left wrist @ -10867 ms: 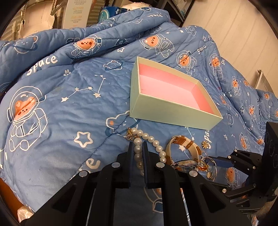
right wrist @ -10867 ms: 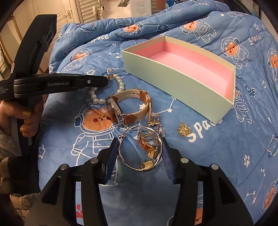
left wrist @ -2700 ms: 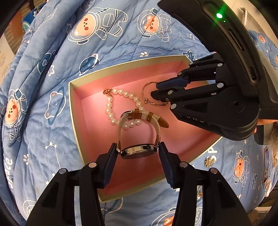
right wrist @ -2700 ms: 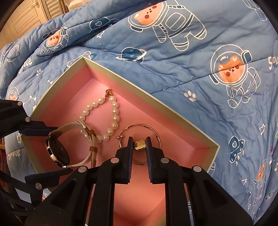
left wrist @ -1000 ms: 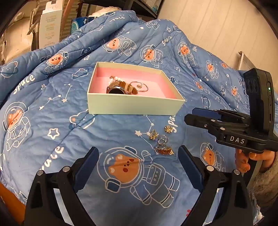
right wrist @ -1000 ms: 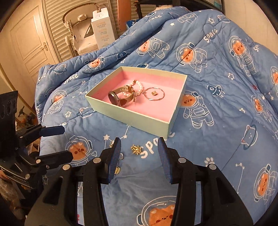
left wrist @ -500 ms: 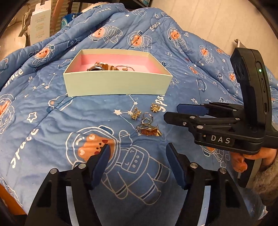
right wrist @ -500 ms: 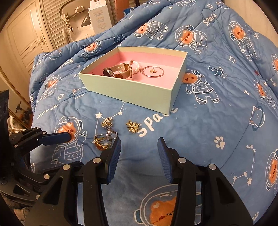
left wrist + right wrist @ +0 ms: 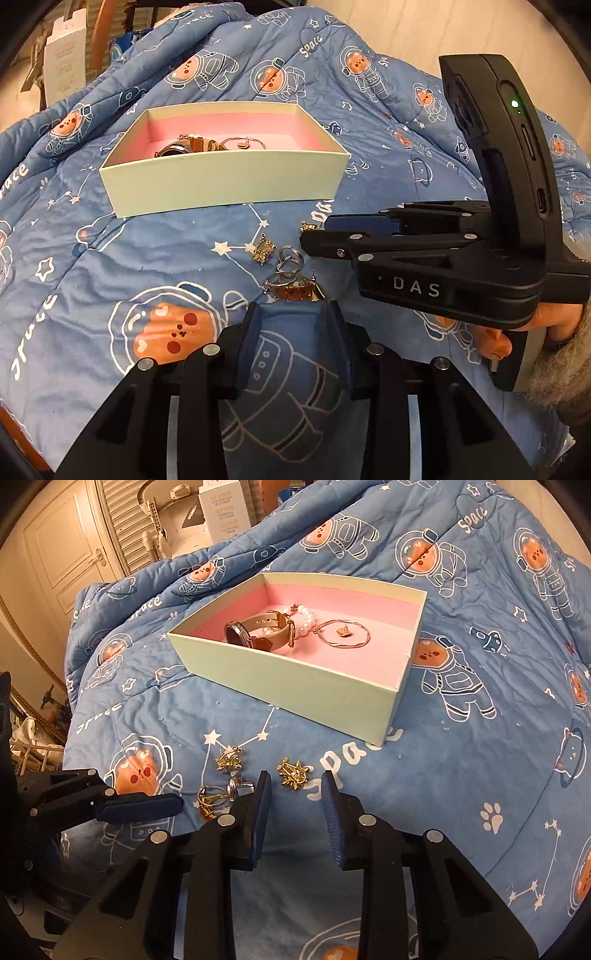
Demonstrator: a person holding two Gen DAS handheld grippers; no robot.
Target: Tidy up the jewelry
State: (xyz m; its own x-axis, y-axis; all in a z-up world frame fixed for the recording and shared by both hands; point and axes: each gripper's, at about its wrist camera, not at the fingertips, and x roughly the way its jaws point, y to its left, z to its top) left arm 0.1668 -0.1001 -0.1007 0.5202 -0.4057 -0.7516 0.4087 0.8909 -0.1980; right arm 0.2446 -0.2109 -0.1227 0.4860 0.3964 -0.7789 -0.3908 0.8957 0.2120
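- Just past your left claw [image 9: 291, 314], right at its tips, lies the amber ring [image 9: 293, 288]. It is a small gold and orange thing on the blue quilt [image 9: 129, 258].
- The left claw's jaws have just been closing. They stand narrow now, with nothing between them yet.
- Just ahead of your right claw [image 9: 295, 794] lies a spiky gold earring [image 9: 292, 772]. Those jaws have just been closing too. They are narrow and hold nothing.
- Between your two claws sit a silver ring [image 9: 290, 256] and a second gold earring [image 9: 264, 250], close together.
- I think these bits are very light, hard and a little slippery. They could pop out of the pads or sink into the soft quilt.
- Pinch the amber ring across its band, low down, and squeeze gently. Take the spiky earring by its middle, not by the thin points, which may bend.
- The quilt is soft and bumpy, so push the tips down a little to get under each piece.
- Farther off, beyond both claws, stands the pale green box [image 9: 295, 675] with a pink inside.
- In it you can see a watch [image 9: 258, 633], a pearl bracelet [image 9: 304, 618] and a thin bangle [image 9: 345, 635].
- I guess about half the job is done. The four small pieces are not yet in the box.
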